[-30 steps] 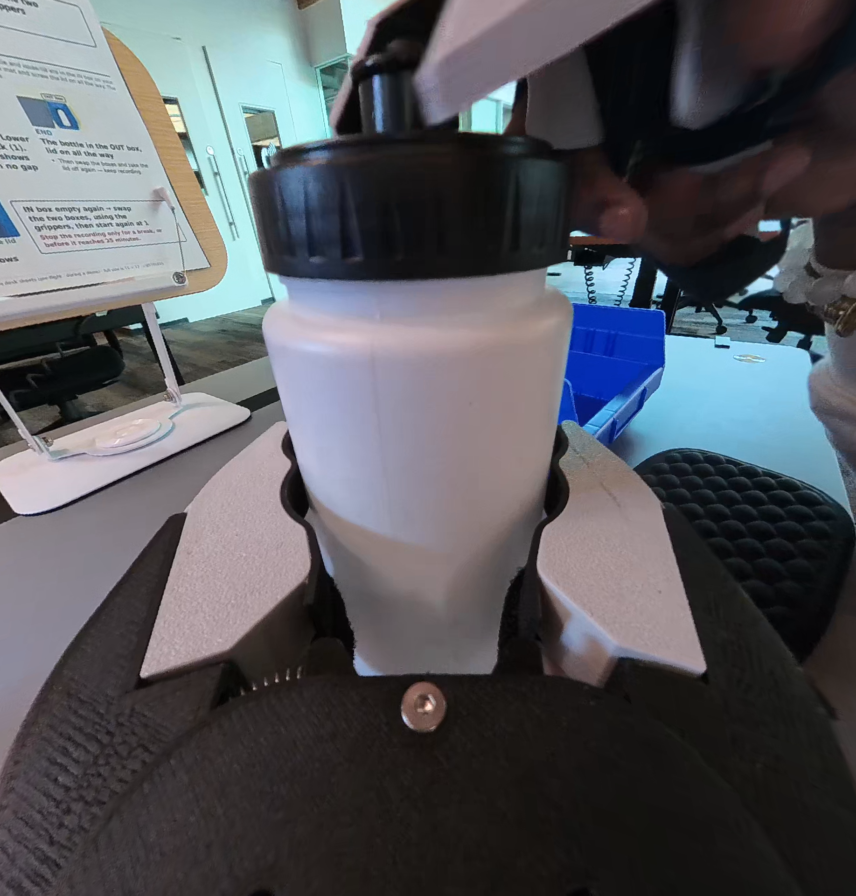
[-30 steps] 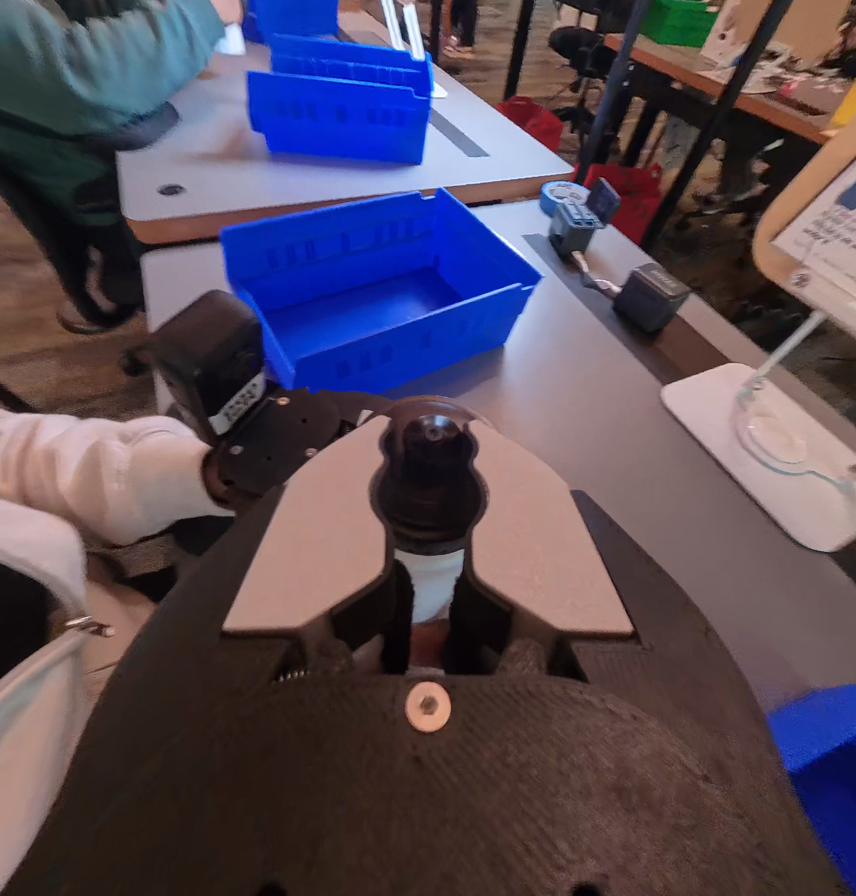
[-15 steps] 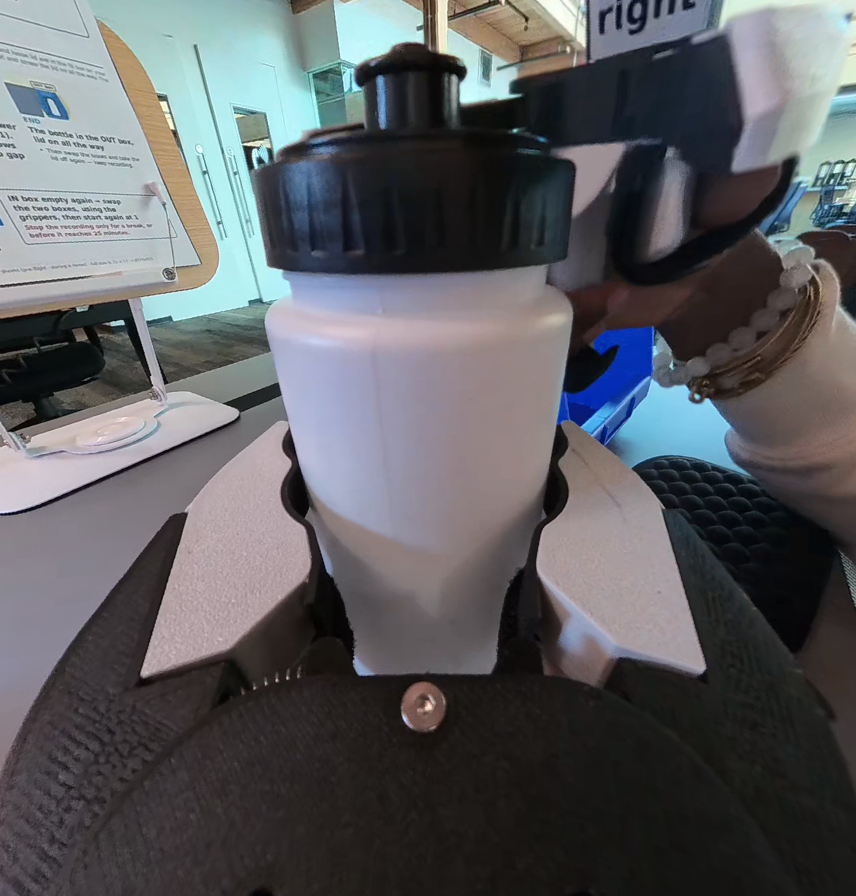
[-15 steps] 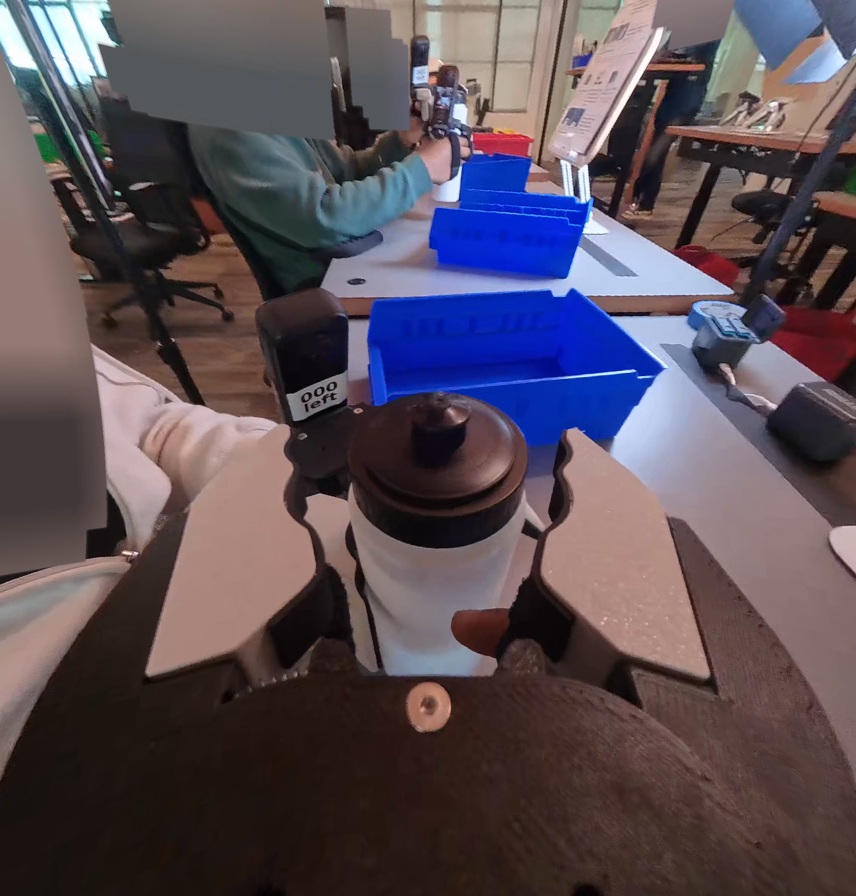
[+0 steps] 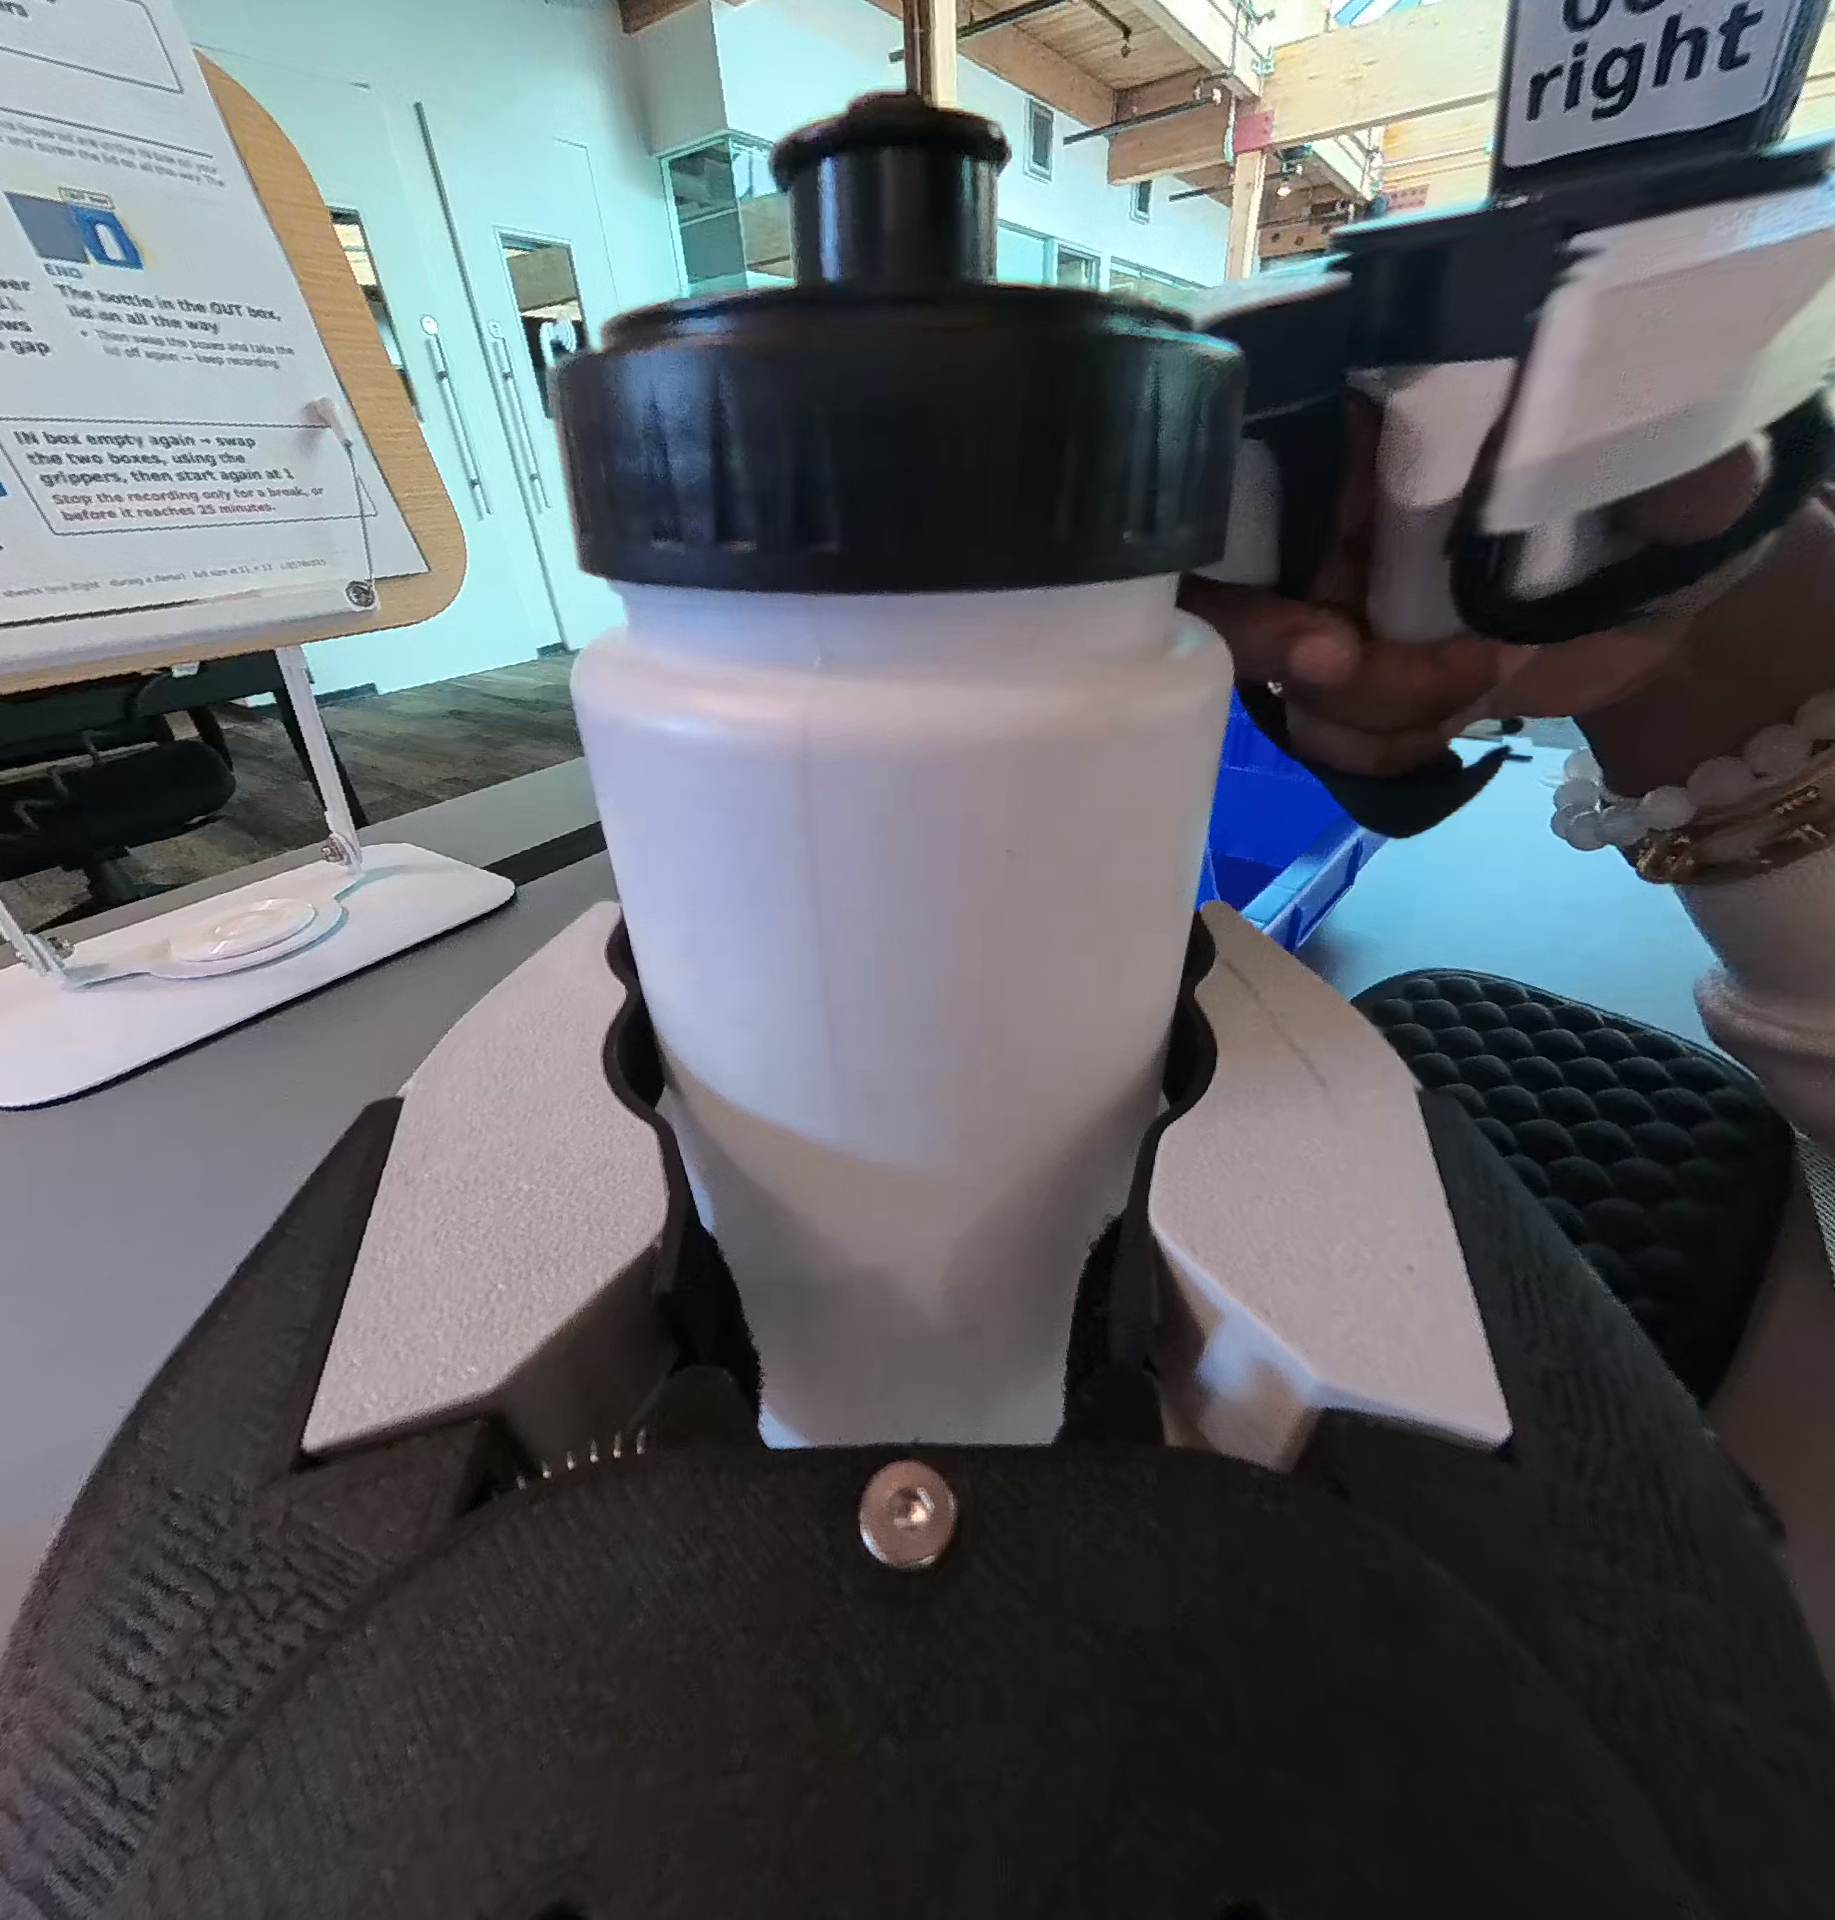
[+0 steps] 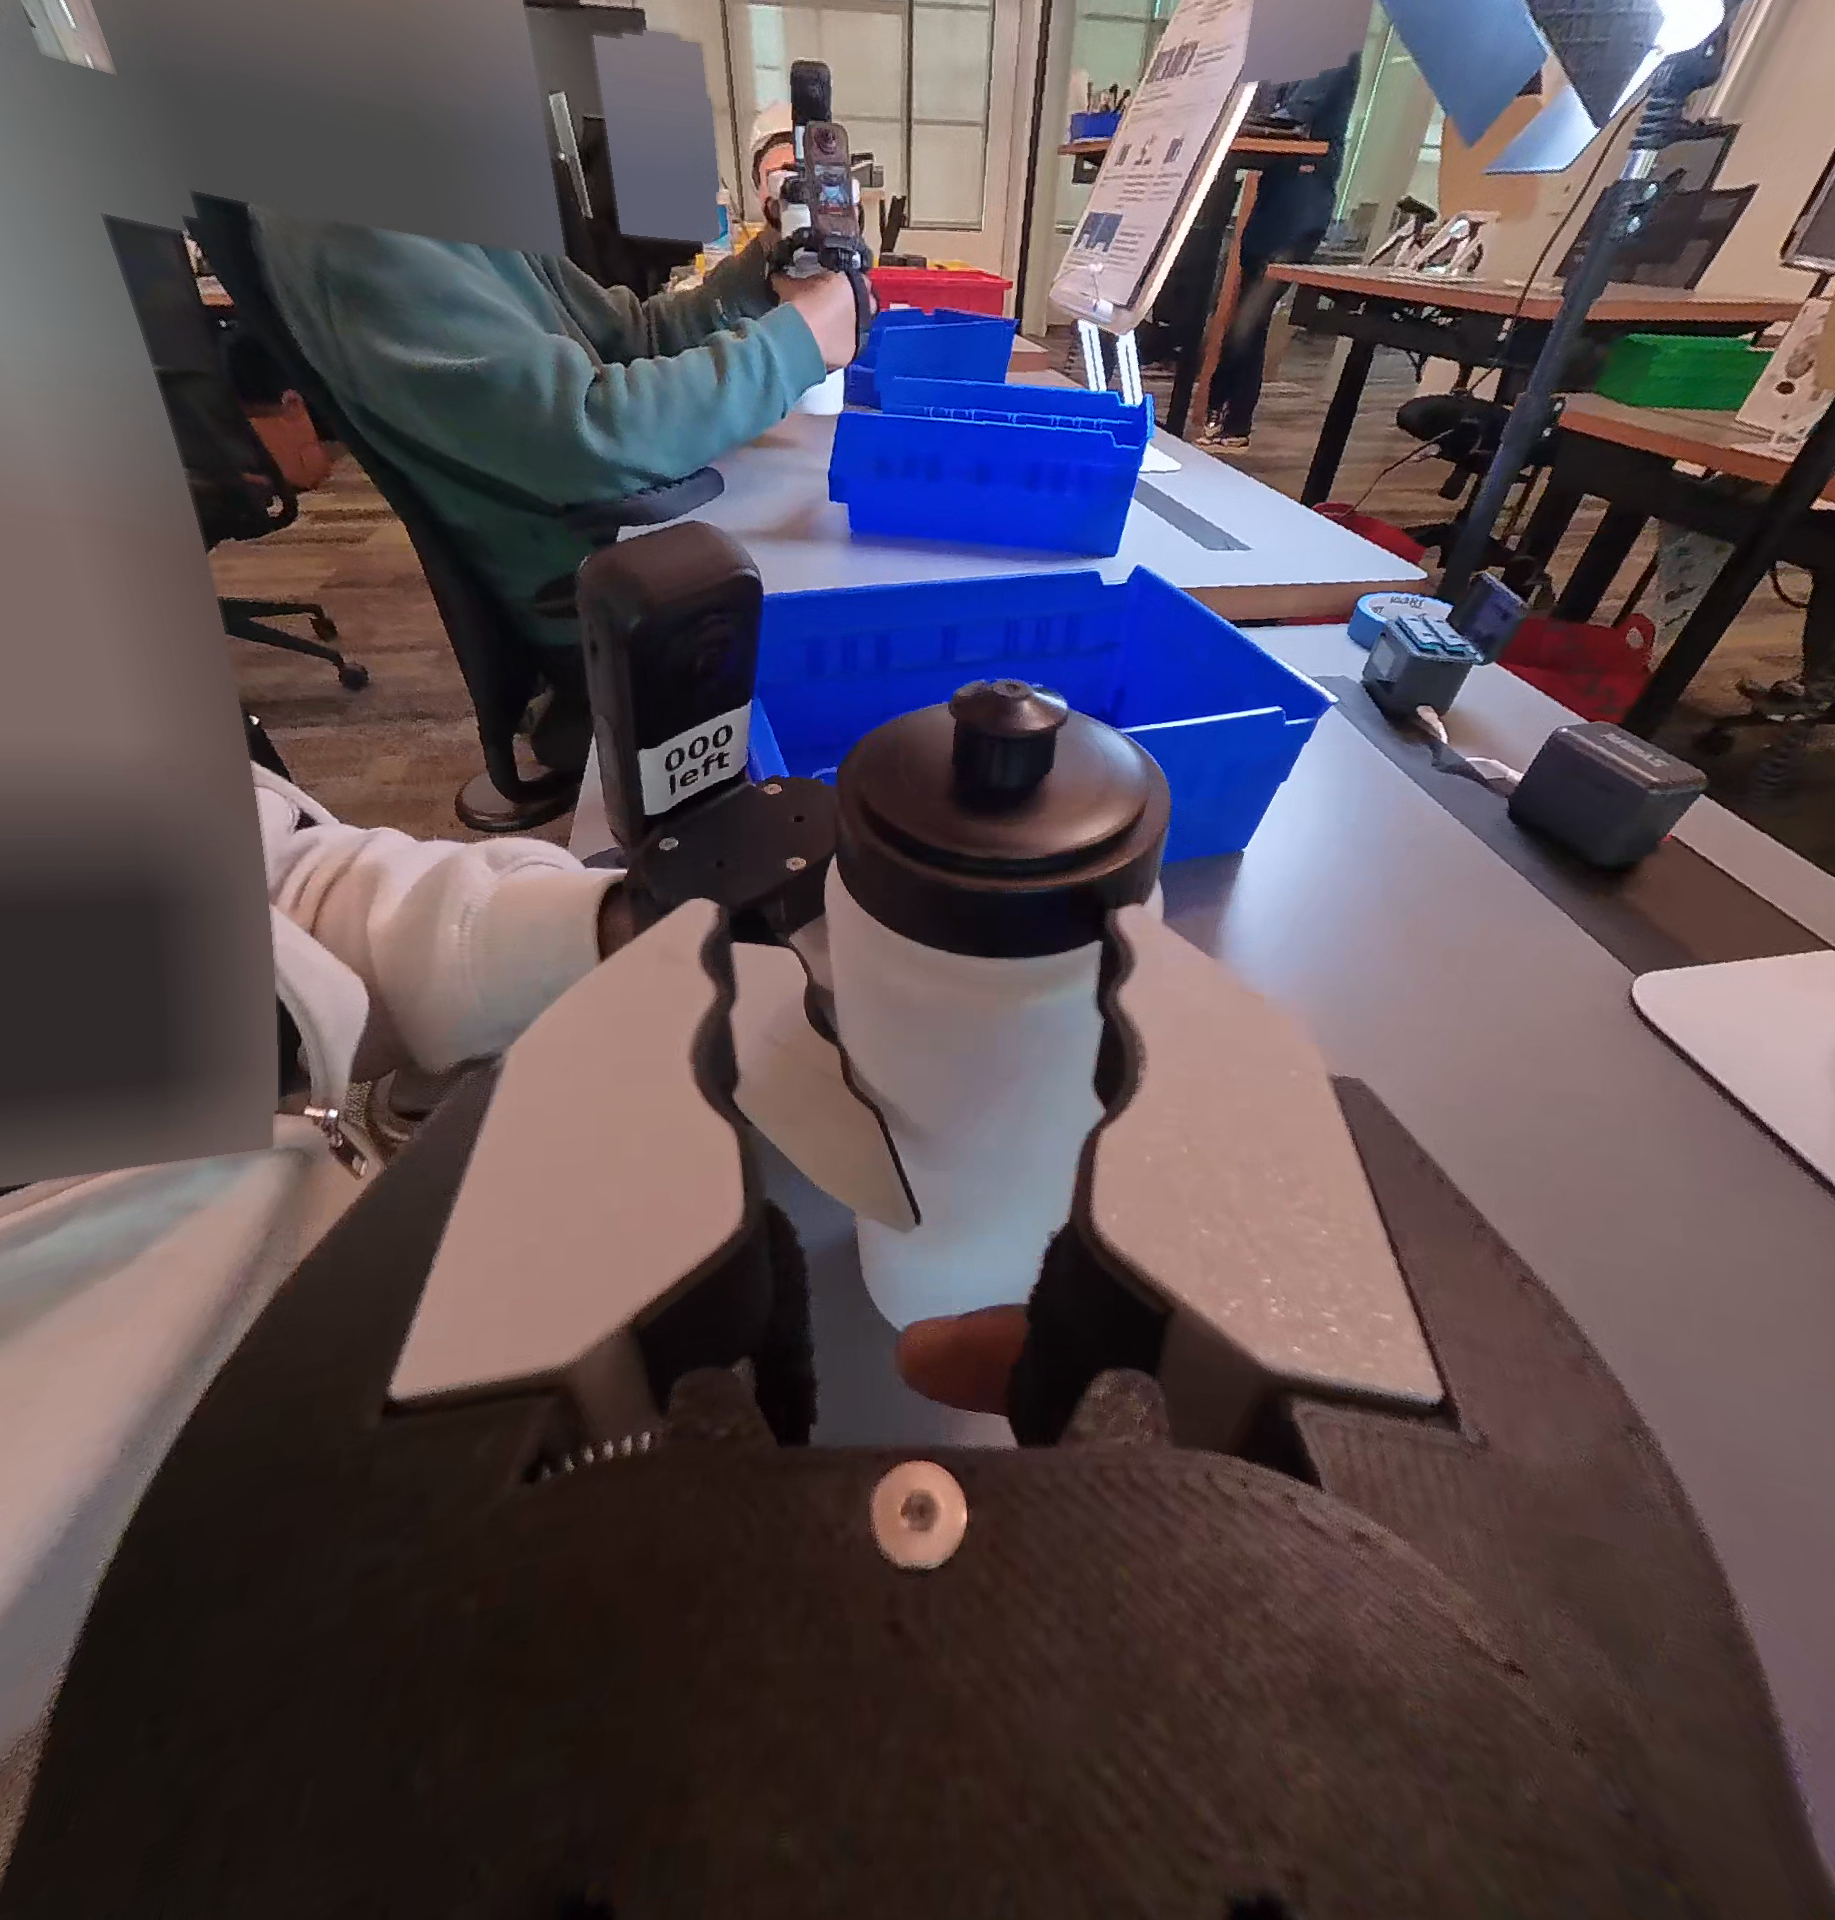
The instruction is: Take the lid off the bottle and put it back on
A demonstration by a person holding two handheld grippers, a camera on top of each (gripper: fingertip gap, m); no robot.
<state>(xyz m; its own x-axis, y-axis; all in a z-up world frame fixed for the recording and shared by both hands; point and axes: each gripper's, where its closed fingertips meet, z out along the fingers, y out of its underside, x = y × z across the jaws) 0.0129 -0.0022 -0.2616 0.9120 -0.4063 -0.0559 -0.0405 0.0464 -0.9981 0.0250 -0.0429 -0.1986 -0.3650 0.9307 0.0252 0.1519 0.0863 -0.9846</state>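
Left tongs (image 5: 908, 1081) clamp the white bottle (image 5: 902, 883) around its lower body, centre of the left wrist frame, bottle upright. Black lid (image 5: 897, 436) sits on the bottle's top, spout up, no gap seen at the neck.

Right tongs (image 6: 918, 1049) are spread wide around the bottle (image 6: 960, 1101) just under the lid (image 6: 1001, 821), centre of the right wrist frame. The right finger (image 6: 1219, 1164) looks to touch or nearly touch the bottle's side; the left finger stands clear of it. Not gripping anything. In the left wrist frame the right tongs' body shows at upper right, with the hand (image 5: 1412, 665) holding it just beside the lid; blurred there.

Left tongs (image 6: 840, 1081) show in the right wrist frame left of the bottle, one grey finger across its side, black camera above it.

Blue bin (image 6: 1048, 686) behind the bottle on the grey surface (image 6: 1464, 1039). A second blue bin (image 6: 986, 468) sits farther back, upper centre. Dark charger box (image 6: 1604, 795) at right edge of the surface. Sign stand (image 5: 165, 343) at upper left of the left wrist frame, its white base on the surface. Black textured pad (image 5: 1578, 1132) at right. Person in a green top (image 6: 518, 395) seated at upper left of the right wrist frame.
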